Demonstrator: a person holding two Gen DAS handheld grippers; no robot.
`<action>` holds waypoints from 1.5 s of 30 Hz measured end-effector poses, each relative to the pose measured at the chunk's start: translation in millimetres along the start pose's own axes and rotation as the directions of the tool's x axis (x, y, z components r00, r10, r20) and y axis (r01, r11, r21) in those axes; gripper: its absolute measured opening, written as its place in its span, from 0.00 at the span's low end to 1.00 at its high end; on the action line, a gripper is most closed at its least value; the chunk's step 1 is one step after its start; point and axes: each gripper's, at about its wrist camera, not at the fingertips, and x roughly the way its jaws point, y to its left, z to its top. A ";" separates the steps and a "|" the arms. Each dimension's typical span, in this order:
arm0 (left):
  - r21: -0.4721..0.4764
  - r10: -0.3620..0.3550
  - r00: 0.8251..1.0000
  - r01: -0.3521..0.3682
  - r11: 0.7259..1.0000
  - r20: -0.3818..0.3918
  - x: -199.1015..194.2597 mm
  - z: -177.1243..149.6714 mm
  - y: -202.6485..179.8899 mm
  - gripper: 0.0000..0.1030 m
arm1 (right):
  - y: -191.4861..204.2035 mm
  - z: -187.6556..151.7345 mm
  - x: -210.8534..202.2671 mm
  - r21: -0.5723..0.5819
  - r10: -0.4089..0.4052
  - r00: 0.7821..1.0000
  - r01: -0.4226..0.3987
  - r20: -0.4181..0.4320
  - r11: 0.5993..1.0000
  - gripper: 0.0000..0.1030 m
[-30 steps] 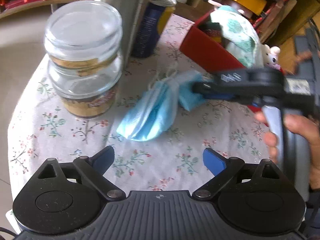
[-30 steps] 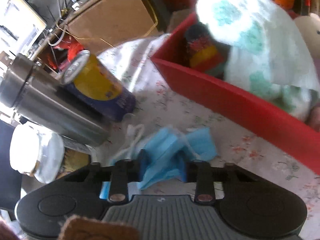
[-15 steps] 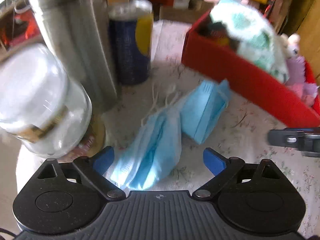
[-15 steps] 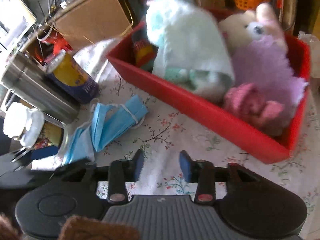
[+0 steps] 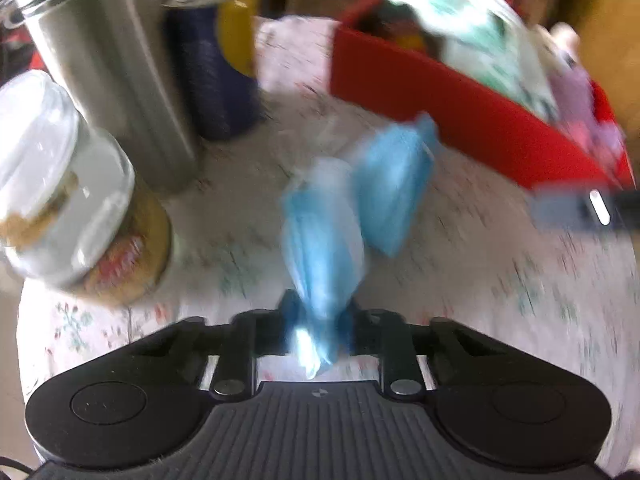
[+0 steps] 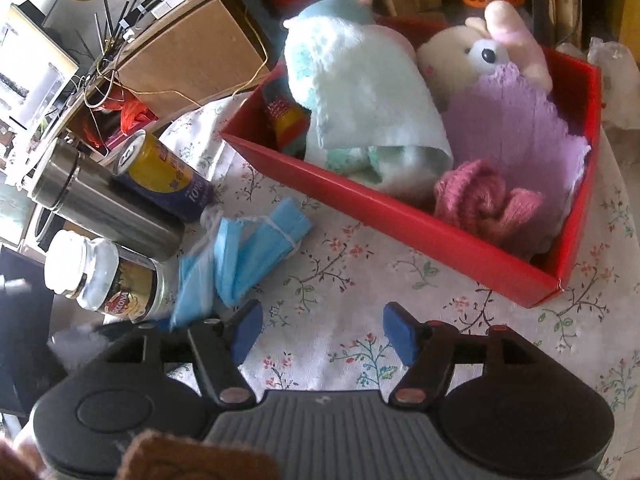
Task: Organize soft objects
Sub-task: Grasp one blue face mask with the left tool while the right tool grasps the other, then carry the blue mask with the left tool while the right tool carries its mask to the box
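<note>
Glass jar [image 6: 106,280], steel flask [image 6: 100,210] & can [image 6: 164,176] at left. L gripper [image 5: 318,320] clamped on blue masks [image 5: 324,248] on cloth [image 6: 352,280]. R gripper [image 6: 320,330] opening, nothing between jaws. Red box [image 6: 400,216] w/ plush toys [image 6: 360,80] at right.

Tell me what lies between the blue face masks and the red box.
Only bare flowered tablecloth: the right wrist view shows an open strip of it between the blue face masks and the red box.

"toyo" on can [image 6: 168,174]
</note>
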 end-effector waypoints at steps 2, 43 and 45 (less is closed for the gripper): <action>-0.013 -0.052 0.999 0.052 0.999 -0.015 -9.8 -13.5 2.1 0.13 | 2.3 2.1 1.4 0.008 0.008 1.000 -0.008 0.005 1.000 0.37; 0.021 -0.134 0.991 0.135 0.991 -0.022 -6.5 -40.3 -20.2 0.31 | 29.5 -29.1 10.9 -0.099 -0.036 0.999 0.039 0.034 0.994 0.00; 0.048 -0.130 0.991 0.132 0.990 -0.031 -5.6 -38.4 -23.7 0.46 | 18.4 -36.3 -0.4 -0.085 -0.043 0.999 0.044 0.021 0.995 0.00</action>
